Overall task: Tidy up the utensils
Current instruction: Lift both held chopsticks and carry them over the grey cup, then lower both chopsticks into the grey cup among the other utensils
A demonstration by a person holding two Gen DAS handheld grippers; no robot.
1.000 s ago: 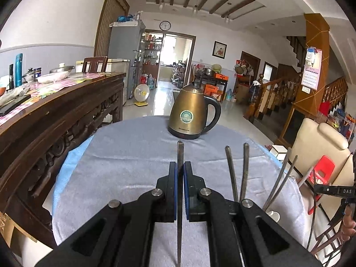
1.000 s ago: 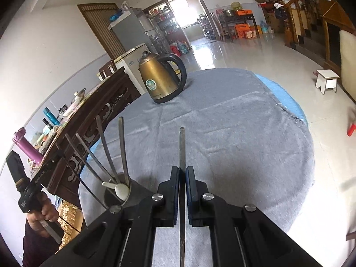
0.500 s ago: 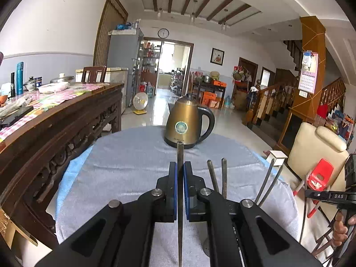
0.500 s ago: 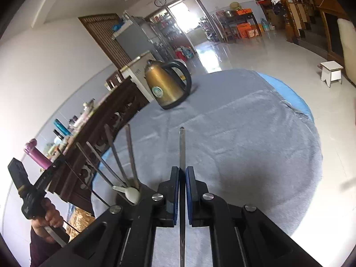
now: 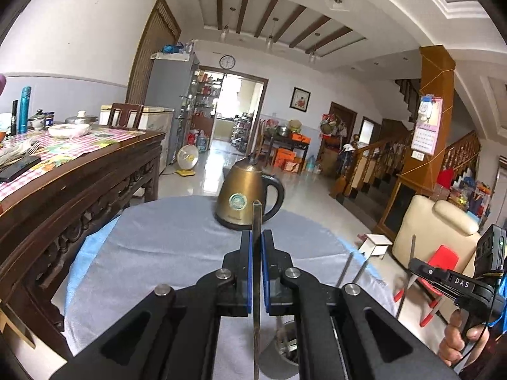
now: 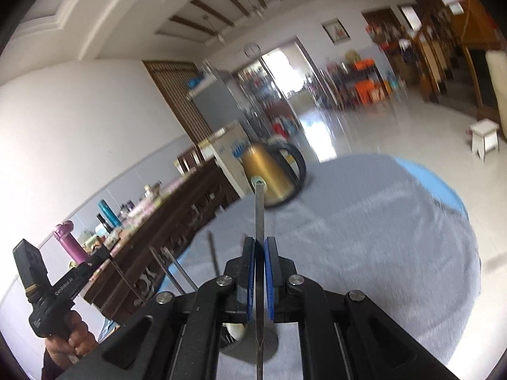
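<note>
The left gripper (image 5: 256,255) has its fingers closed on a thin metal utensil handle (image 5: 256,221), which stands up between the blue pads and runs down past them. The right gripper (image 6: 260,253) holds a second metal handle (image 6: 259,209) the same way, fingers clamped tight on it. Both sit over the near edge of the round bench (image 5: 164,240), which is covered in grey cloth. The metal holder (image 5: 286,342) stands at that near edge, just below the grippers and partly hidden by them, with several other utensil stems (image 5: 345,267) leaning out of it. A gold kettle (image 5: 244,199) stands at the far edge, well apart from the work.

Judging from this, the step in hand is lifting two utensils out of the holder. To do it well, each handle should come straight up along its own line so the lower end clears the rim without dragging the neighbouring stems. The right wrist view is blurred, so slowing that hand would help. The two grippers should keep apart, and the grip should stay firm, since smooth thin metal may swing between the pads.
</note>
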